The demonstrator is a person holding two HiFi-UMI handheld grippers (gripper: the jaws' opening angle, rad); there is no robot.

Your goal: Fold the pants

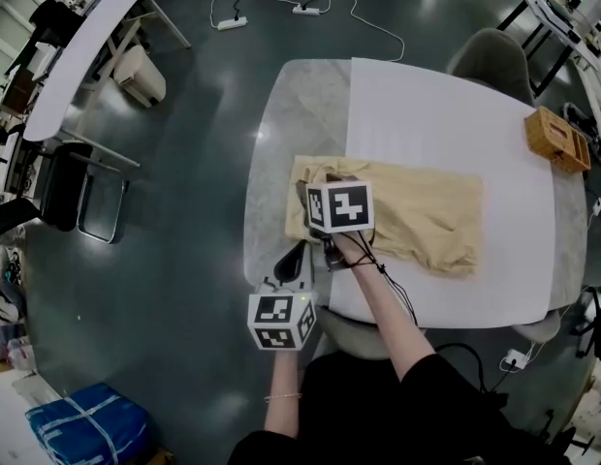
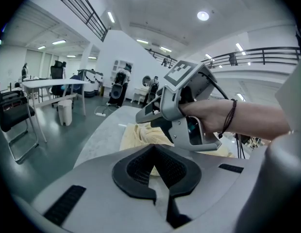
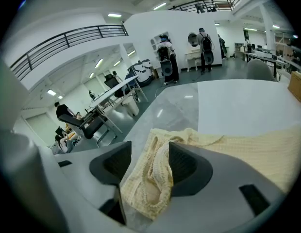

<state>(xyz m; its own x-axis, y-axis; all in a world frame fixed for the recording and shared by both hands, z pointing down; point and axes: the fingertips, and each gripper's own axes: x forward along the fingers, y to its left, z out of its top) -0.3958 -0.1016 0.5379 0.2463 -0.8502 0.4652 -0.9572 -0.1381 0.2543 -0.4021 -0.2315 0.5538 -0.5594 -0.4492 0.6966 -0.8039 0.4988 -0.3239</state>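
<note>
The only container on the table (image 1: 300, 114) was a small wooden box (image 1: 557, 139) by its far right edge; from where I stood, I couldn't tell what was in it. The pale yellow pants (image 1: 427, 211) lay spread across the middle of the table. Their rumpled end was toward its left side and the rest reached right over the white sheet (image 1: 427, 105). The right gripper (image 3: 148, 166) sat at that rumpled end, released, jaws spread wide. The ribbed cloth lay loose between them and brushed one pad. The left gripper (image 2: 155, 166) hung at the table's near left edge, just beside the pants. Its jaws were drawn together, with nothing I could see caught in them.
</note>
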